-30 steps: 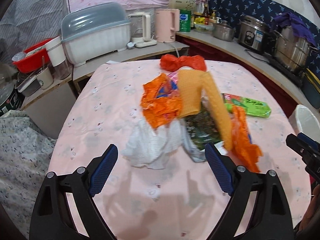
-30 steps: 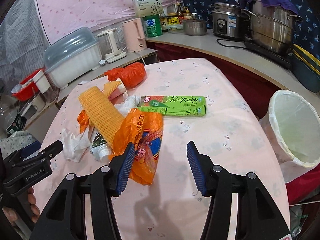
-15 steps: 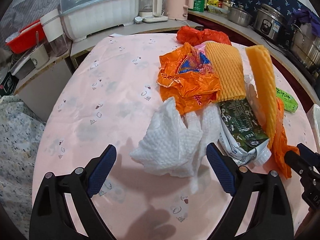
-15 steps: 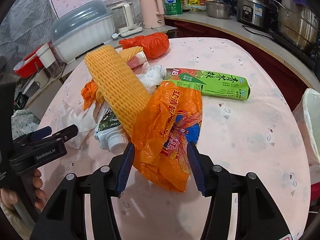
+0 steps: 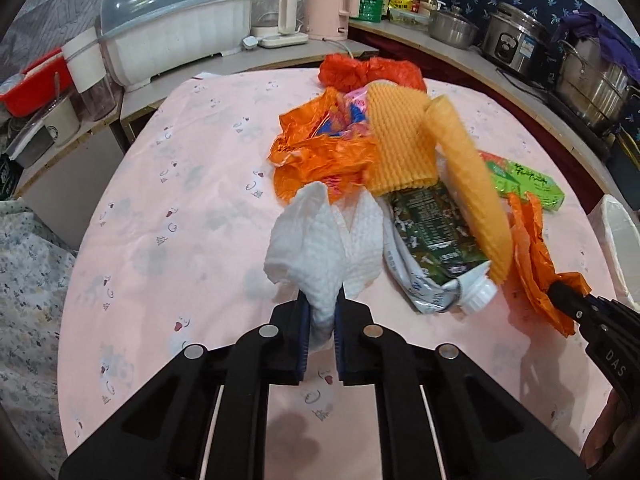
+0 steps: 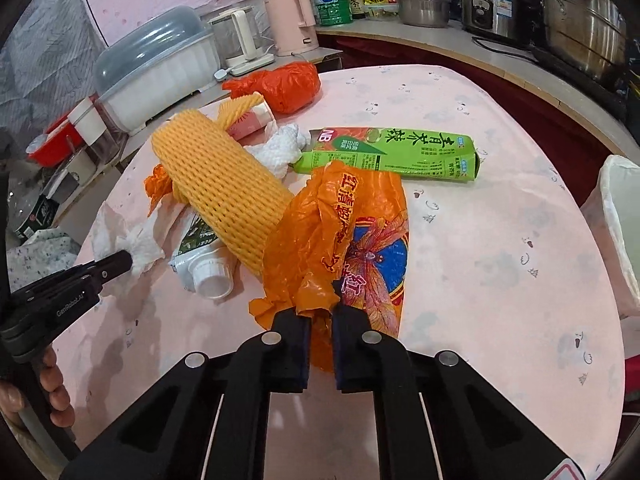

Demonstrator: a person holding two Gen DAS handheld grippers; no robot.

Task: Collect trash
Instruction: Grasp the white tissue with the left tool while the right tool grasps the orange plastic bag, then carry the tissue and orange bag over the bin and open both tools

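Observation:
My left gripper is closing its jaws on the crumpled white paper towel, whose near end is pinched between the pads. In the right wrist view my right gripper is closing on the near edge of the printed orange plastic bag, and the pads press on it. The pile also holds a yellow foam net, a green carton, a foil pouch with a white cap, a second orange bag and a red bag. All lie on the pink tablecloth.
A bin with a white liner stands off the table's right edge. Behind the table a counter carries a lidded dish rack, a pink kettle and steel pots. A hand holds the left gripper's handle.
Both grippers sank toward the pile and went from wide open to shut. The left took hold of the paper towel, the right of the orange bag's edge.

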